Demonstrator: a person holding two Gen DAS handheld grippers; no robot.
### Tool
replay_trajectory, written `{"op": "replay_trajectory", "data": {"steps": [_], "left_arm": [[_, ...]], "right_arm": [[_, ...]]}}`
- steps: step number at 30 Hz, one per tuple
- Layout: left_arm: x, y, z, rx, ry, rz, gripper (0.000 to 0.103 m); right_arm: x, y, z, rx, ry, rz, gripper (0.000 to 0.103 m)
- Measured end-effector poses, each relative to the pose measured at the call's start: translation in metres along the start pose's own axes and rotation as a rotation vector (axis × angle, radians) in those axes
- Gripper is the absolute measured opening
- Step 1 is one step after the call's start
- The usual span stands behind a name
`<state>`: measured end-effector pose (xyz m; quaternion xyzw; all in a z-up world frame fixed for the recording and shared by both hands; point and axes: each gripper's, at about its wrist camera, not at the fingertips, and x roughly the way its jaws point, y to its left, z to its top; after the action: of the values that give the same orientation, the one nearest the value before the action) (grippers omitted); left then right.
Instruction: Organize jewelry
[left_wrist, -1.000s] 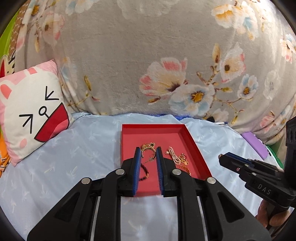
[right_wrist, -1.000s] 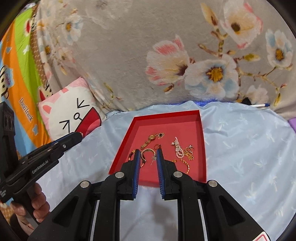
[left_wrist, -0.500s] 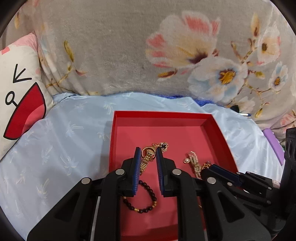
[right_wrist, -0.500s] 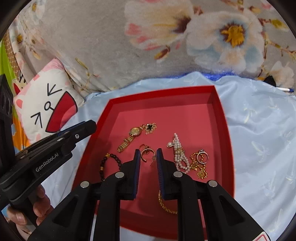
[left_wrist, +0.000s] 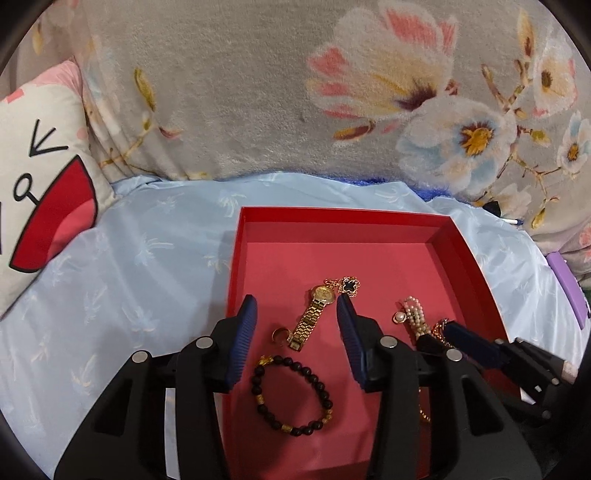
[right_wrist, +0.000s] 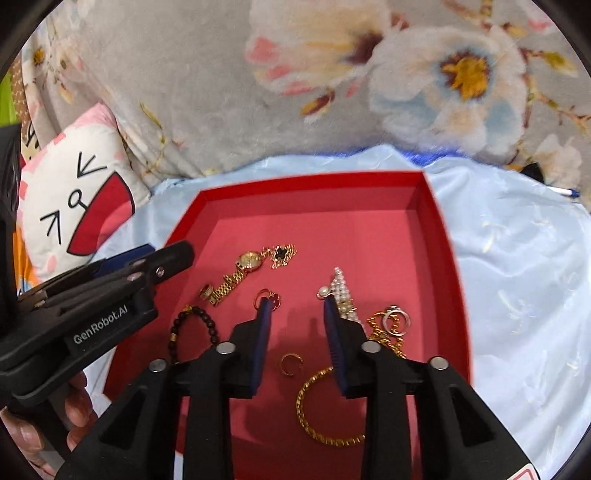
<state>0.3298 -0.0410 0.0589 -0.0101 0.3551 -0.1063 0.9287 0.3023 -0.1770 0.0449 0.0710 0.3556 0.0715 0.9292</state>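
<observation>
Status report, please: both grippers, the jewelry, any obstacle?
Left gripper open over gold watch. Right gripper open, empty, above small gold ring. Jewelry all in red tray. No obstacle.

Far half of red tray (left_wrist: 343, 225) floor bare: room to reach in. Near half crowded: gold watch (left_wrist: 314, 314), bead bracelet (left_wrist: 291, 395), pearl strand (right_wrist: 341, 291), gold chain (right_wrist: 317, 406). Left gripper (left_wrist: 295, 306) and right gripper (right_wrist: 295, 306) close side by side over tray.

A pale blue sheet (left_wrist: 147, 258) covers the bed, a cartoon-face pillow (left_wrist: 40, 177) lies at its left, and a grey floral blanket (left_wrist: 258, 92) rises behind
</observation>
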Motion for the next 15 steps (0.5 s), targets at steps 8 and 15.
{"op": "replay_trajectory", "data": {"steps": [8,15], "left_arm": [[-0.061,-0.001,-0.032,0.018,-0.040,0.045,0.050],[-0.109,-0.013,-0.079,0.018,-0.027,0.056,0.056]], "right_arm": [[-0.064,0.009,-0.028,-0.011,-0.074,-0.037,0.044],[-0.114,0.013,-0.081,0.015,-0.094,-0.066,0.061]]}}
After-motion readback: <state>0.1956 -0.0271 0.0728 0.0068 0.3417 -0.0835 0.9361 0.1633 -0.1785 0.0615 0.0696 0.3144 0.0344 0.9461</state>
